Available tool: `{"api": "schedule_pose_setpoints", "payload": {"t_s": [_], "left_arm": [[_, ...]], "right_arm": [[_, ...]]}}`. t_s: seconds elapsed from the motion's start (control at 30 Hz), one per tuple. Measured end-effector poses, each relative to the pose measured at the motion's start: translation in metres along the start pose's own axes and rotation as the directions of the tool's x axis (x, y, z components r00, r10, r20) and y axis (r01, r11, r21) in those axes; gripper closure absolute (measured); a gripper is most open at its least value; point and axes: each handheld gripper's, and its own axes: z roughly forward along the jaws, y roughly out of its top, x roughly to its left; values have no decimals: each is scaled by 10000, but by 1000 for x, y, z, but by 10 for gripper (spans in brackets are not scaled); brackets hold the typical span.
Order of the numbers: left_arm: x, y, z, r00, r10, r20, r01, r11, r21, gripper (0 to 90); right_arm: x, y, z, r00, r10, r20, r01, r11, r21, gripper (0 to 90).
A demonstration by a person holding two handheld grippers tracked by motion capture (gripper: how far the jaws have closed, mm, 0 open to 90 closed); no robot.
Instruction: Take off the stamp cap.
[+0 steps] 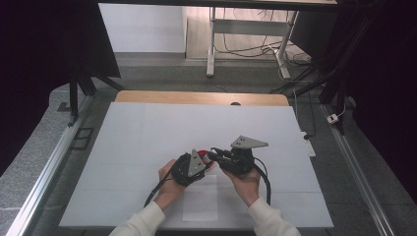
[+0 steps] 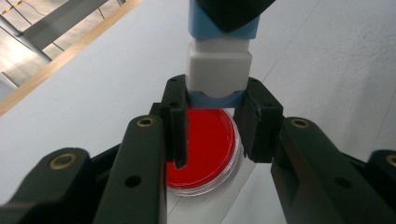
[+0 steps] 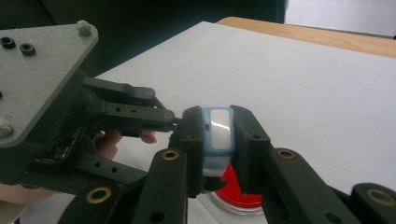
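The left tongs (image 1: 205, 160) were closed on the lower, blue end of a small blue-and-white block (image 2: 218, 65), holding it steady just above a red dish (image 2: 205, 147) on the white table (image 1: 147, 132). The right tongs (image 1: 214, 154) were clamped on the other end of the same block (image 3: 217, 136), jaws pressed against its sides. Both hands (image 1: 169, 184) met at mid-table, near the front edge. In my judgement, the paired grip served to pull the block's two parts apart or pass it across, directly over the dish.
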Motion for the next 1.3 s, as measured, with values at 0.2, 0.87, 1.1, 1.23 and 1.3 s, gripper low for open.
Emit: {"api": "schedule_pose_setpoints", "payload": {"t_s": [0.2, 0.87, 1.1, 1.23, 1.3], "left_arm": [[-1, -1, -1, 10000, -73, -11, 72, 9998, -182, 656], [0, -3, 1, 9999, -89, 108, 90, 9999, -116, 657], [1, -3, 0, 9998, -163, 102, 164, 9997, -164, 658], [1, -7, 3, 9997, 249, 12, -250, 9994, 257, 658], [2, -6, 2, 9998, 180, 0, -180, 9997, 148, 658]], "right_arm": [[1, 0, -1, 10000, 13, 11, -13, 10000, -52, 751], [1, -1, 0, 10000, 33, 60, -33, 10000, 53, 751], [2, -1, -1, 10000, 7, 77, -7, 10000, -7, 752], [0, 2, -6, 9994, -81, 327, 90, 9996, -282, 752], [-4, 5, -12, 9993, 61, 356, -46, 9990, -436, 752]]}}
